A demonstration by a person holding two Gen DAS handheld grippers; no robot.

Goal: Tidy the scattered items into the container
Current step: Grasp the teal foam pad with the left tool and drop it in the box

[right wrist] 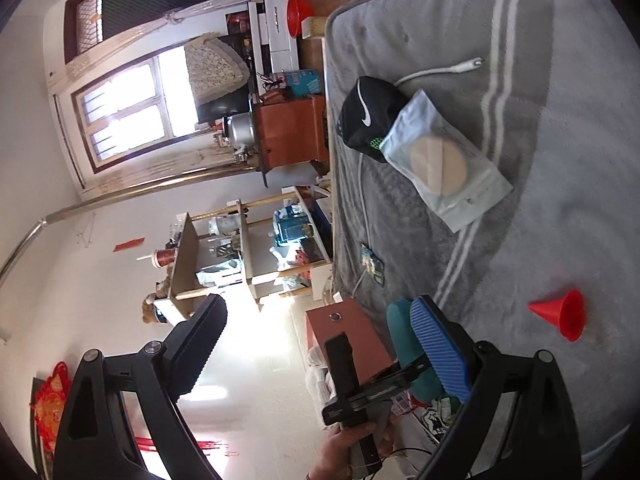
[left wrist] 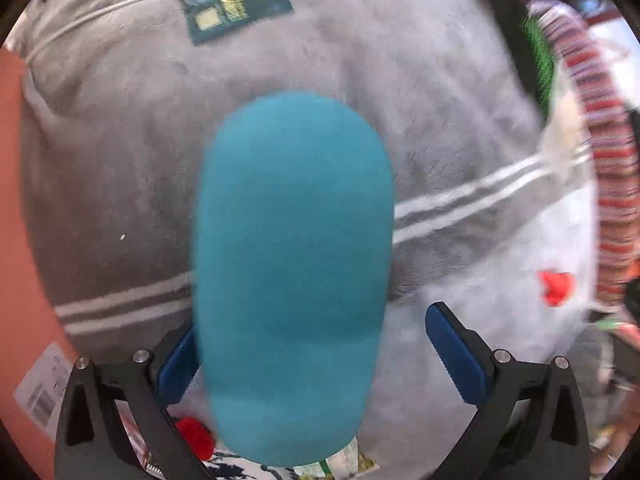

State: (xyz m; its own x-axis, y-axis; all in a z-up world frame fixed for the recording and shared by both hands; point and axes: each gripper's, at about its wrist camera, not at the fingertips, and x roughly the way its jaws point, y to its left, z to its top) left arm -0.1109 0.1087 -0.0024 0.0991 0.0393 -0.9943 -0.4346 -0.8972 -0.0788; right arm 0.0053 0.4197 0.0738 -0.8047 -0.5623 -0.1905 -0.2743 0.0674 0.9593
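A blurred teal oval object fills the middle of the left wrist view, between the fingers of my left gripper, which points down at the grey striped blanket. The jaws stand wide; the right pad is clear of the object, and the left pad is partly hidden behind it. My right gripper hangs open and holds nothing. Past its blue finger I see the teal object and a hand holding the left gripper beside a pinkish-brown box.
On the blanket lie a black pouch, a clear bag with a round pad, a white cable, a red funnel and a dark packet. Shelves stand beyond the bed's edge.
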